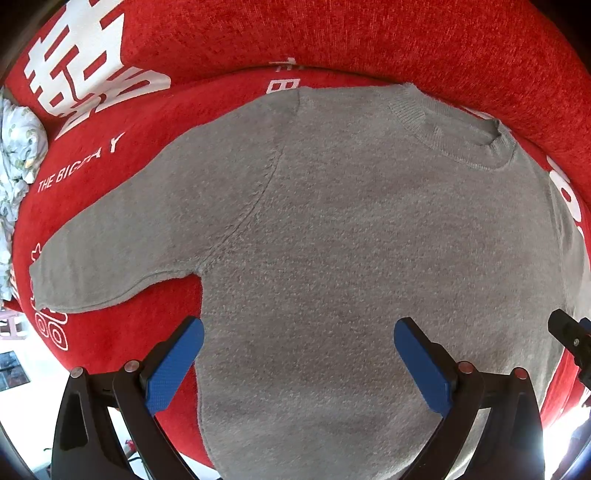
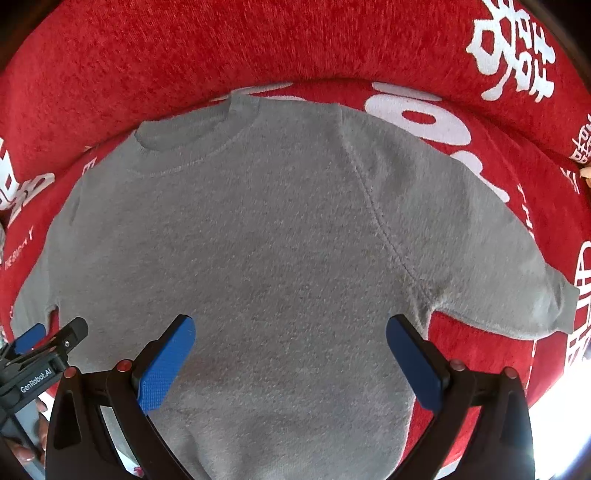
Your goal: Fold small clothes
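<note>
Looking down my left gripper (image 1: 299, 354), I see its two blue-padded fingers (image 1: 173, 369) spread wide, with nothing between them but the grey knit of the sweater (image 1: 332, 240) below. I cannot tell whether the tips touch the fabric or hang just above it. My right gripper (image 2: 290, 350) is the same: jaws spread wide, blue pads (image 2: 164, 363) apart, nothing pinched, the body of the sweater filling the gap.

The sweater lies flat and unfolded, front up, neckline (image 1: 454, 125) at the far edge. Its left sleeve (image 1: 110, 254) reaches out and slightly down to the left in the left wrist view; the other sleeve (image 2: 498, 273) does likewise to the right in the right wrist view. The left gripper sits over the lower left part of the body, near the armpit, the right one over the lower right part. Each camera catches the other gripper at its edge: the right one's black tip at the far right of the left view, the left one, marked GenRobot.AI, at the lower left of the right view.

Under the sweater is a red plush cover (image 1: 406, 33) printed with white Chinese characters and the words "THE BIG DAY" (image 1: 74, 166). It rises behind the neckline like a cushioned back. At the far left lies a crumpled pale floral cloth (image 1: 18, 147). Bright light washes out the lower corners, so I make out little of the room.
</note>
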`<state>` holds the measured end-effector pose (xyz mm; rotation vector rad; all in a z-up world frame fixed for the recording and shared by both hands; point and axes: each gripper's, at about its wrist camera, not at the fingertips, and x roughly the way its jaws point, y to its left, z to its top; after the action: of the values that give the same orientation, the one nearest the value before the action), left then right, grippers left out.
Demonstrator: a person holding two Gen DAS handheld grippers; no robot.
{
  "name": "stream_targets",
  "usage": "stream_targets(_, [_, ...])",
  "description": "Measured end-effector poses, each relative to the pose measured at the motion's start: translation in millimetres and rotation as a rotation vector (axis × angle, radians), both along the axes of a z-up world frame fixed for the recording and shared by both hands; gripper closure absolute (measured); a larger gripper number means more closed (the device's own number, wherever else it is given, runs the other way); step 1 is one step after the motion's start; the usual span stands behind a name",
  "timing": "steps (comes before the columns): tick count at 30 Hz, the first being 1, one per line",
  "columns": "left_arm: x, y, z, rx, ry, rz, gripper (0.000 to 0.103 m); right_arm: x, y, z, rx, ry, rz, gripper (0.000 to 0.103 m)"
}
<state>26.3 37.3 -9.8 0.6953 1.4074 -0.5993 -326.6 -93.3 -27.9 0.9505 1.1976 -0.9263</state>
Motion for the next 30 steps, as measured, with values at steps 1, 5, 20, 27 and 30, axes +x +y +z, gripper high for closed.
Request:
stream_targets(1, [1.2,-0.9,-0.3,0.001,0.001,0.002,0.000,4.8,-3.4,0.6,0.004,0.003,0.002,0.000])
stream_targets(5, [-1.0,-0.6,-1.1,0.000,0.000,0.012,0.000,-3.8,5.1,-0.3,0.007,0.000,0.006,0.000])
stream_targets(20, [0.5,7.1,0.5,-0.002,-0.001,0.007,0.000,11.1,-26.6,16.3,0.039,0.018,0.048,0.000])
stream_targets(27, [0.6,5.7,3.3,-0.001,-0.003,0.010,0.000,8.3,-38.2,20.6,0.036,0.024,0.104,0.000])
stream_targets(30, [0.7,4.4,3.7,-0.001,-0.003,0.013,0.000,6.3,-39.3,22.9,0.035,0.025,0.114,0.000])
